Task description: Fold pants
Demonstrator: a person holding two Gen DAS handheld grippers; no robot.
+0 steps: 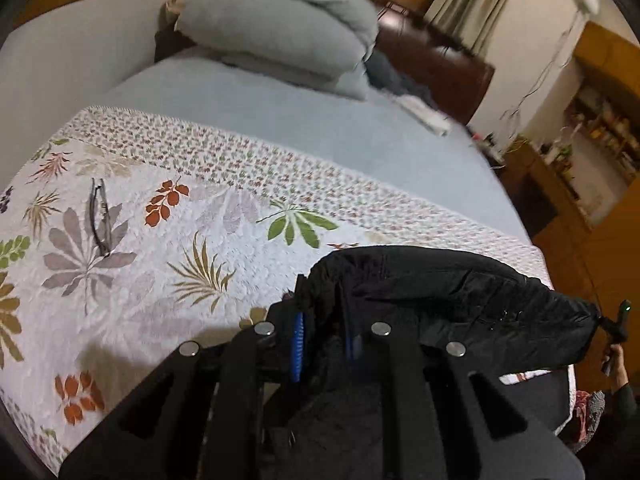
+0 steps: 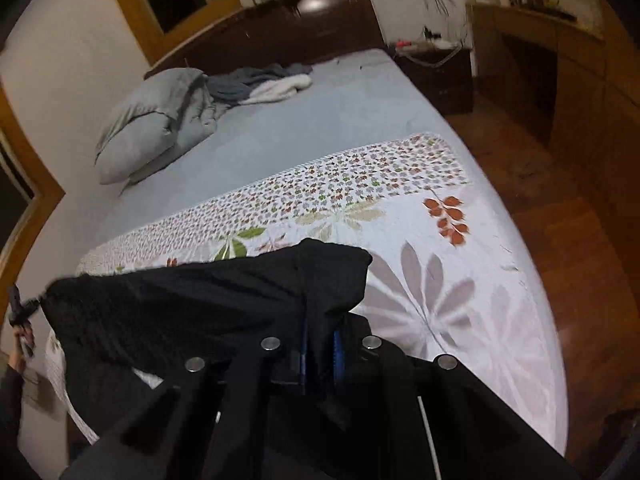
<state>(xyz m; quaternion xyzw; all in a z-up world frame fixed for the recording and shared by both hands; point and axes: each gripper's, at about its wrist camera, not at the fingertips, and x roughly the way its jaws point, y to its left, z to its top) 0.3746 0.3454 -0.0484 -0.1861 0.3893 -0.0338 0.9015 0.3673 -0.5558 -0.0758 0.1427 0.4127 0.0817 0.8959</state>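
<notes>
The black pants [image 1: 448, 300] hang stretched between my two grippers above the near end of the bed. My left gripper [image 1: 322, 340] is shut on one end of the pants, black cloth bunched between its blue pads. My right gripper [image 2: 319, 354] is shut on the other end of the pants [image 2: 208, 300]. Each wrist view shows the other gripper small at the far end of the cloth: the right one in the left wrist view [image 1: 614, 328], the left one in the right wrist view [image 2: 20, 312]. Loose cloth droops below the fingers.
The bed has a leaf-print quilt [image 1: 160, 240] over a pale blue sheet [image 1: 320, 120]. A pair of glasses [image 1: 98, 216] lies on the quilt at the left. A rolled grey duvet [image 1: 280, 24] and clothes lie by the dark headboard [image 2: 280, 36]. A wooden floor [image 2: 560, 220] and a nightstand [image 2: 436, 68] are at the right.
</notes>
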